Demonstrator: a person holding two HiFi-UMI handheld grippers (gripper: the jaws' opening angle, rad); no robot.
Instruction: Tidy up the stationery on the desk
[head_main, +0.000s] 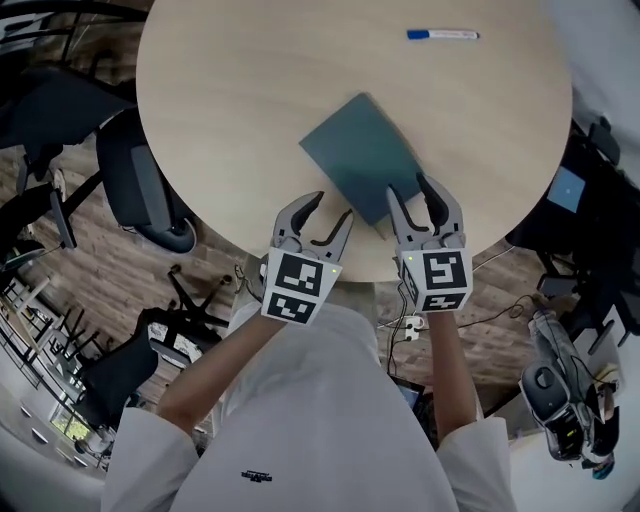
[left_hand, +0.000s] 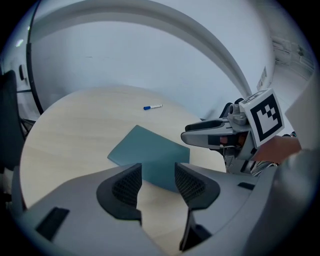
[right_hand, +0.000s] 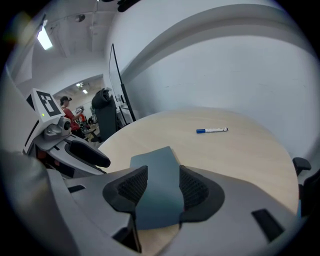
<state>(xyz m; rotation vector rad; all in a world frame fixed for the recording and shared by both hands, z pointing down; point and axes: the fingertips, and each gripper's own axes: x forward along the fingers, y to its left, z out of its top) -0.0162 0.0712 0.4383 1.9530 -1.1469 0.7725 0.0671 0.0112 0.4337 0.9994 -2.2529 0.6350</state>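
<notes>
Left claw and right claw gape wide, empty, over the teal notebook at lower centre, likely to lift it.

Near edge of notebook partly hidden by right gripper.

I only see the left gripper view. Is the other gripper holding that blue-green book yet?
Observer: No. In the right gripper view, the right gripper has its jaws apart; the teal book shows in the gap, unpinched.
Operator: Where's my gripper from above?
Observer: The head view shows the left gripper open over the table near its front edge, just left of the book's near corner.
Operator: Is anybody else around?
Observer: Yes, the right gripper view shows a person in a red top far off behind the table.
</notes>
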